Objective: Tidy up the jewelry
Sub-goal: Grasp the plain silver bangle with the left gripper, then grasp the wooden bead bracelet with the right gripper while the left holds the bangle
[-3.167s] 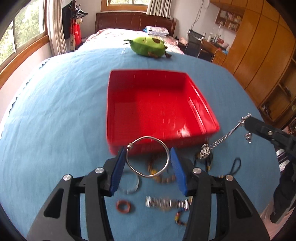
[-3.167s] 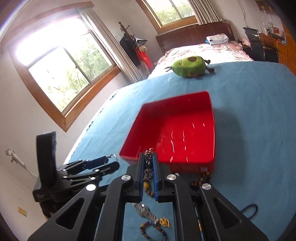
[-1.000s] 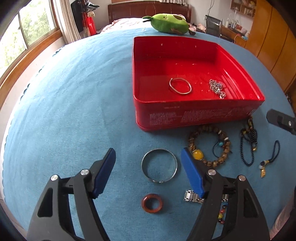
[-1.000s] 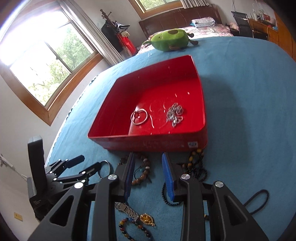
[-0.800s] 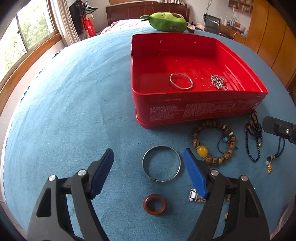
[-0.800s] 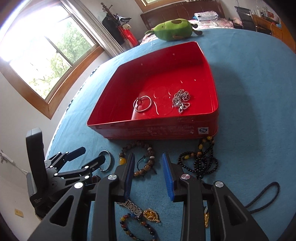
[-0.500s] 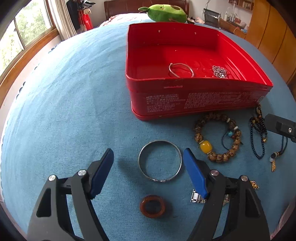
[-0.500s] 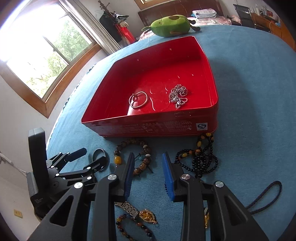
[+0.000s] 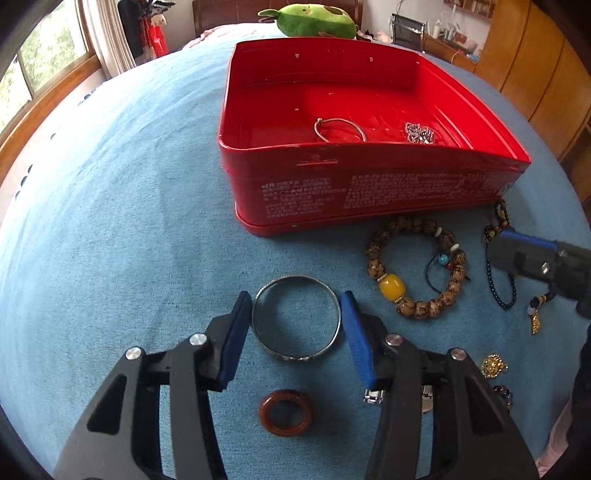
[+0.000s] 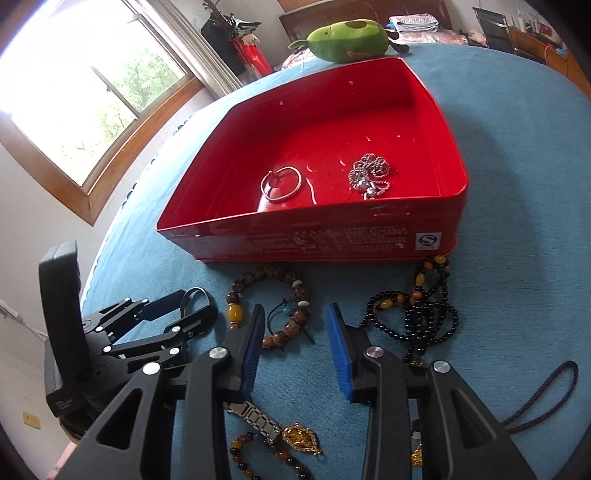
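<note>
A red tin box (image 9: 369, 192) (image 10: 332, 240) on the blue cloth holds a thin silver bangle (image 9: 340, 129) (image 10: 281, 184) and a silver chain (image 9: 419, 133) (image 10: 369, 175). My left gripper (image 9: 295, 321) (image 10: 188, 306) is open, its blue pads on either side of a wide silver bangle (image 9: 295, 354) lying on the cloth, close to its rim. My right gripper (image 10: 295, 332) (image 9: 517, 251) is open and empty, low over a brown bead bracelet with a yellow bead (image 9: 417, 273) (image 10: 269, 306). A black bead necklace (image 10: 417, 314) lies to the right of it.
A red-brown ring (image 9: 284, 412) lies between the left gripper's arms. A metal watch band (image 10: 255, 417), a gold pendant (image 10: 301, 437), a dark bead bracelet (image 10: 266, 461) and a dark cord (image 10: 546, 391) lie near the front. A green avocado plush (image 10: 347, 35) lies behind the box.
Both grippers dropped the thin bangle and chain into the box, then drew back and down. The left gripper's jaws have narrowed around the wide bangle.
</note>
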### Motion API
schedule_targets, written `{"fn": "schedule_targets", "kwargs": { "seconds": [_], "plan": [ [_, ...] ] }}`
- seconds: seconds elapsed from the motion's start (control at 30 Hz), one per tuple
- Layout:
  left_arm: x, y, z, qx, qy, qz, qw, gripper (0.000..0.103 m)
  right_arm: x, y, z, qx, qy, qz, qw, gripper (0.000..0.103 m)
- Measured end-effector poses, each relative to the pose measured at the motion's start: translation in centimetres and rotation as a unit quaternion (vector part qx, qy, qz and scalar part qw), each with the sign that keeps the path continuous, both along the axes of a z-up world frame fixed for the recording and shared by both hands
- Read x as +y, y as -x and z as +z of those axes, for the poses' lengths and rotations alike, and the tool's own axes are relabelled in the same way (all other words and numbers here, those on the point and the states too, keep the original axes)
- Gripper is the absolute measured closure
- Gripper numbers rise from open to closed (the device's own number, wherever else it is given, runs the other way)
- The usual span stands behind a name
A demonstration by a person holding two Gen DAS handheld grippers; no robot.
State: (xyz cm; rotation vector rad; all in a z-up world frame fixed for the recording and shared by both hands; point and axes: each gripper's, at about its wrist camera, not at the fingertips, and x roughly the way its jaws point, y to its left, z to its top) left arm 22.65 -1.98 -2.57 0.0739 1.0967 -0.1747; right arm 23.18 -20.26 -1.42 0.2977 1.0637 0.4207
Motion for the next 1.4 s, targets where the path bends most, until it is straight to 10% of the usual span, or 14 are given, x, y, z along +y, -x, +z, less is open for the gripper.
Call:
{"fn": "schedule_targets", "kwargs": {
  "seconds": [0.63, 0.93, 1.4],
  "plan": [
    [2.6, 1.5, 3.1, -0.040, -0.004, 0.050, 0.9979, 0.054, 2.2, -2.1, -2.1, 0.019, 0.035, -0.008, 0.999, 0.065],
    [2.3, 0.9, 2.6, -0.031, 0.001, 0.050, 0.9983, 0.054, 3.8, -2.9, -2.5, 0.000, 0.051, 0.015, 0.999, 0.083],
    [2.5, 1.0, 3.0, -0.037, 0.013, 0.050, 0.9980, 0.054, 0.8, -0.1, 0.8, 0.012, -0.101, 0.051, 0.994, 0.084]
  ]
}}
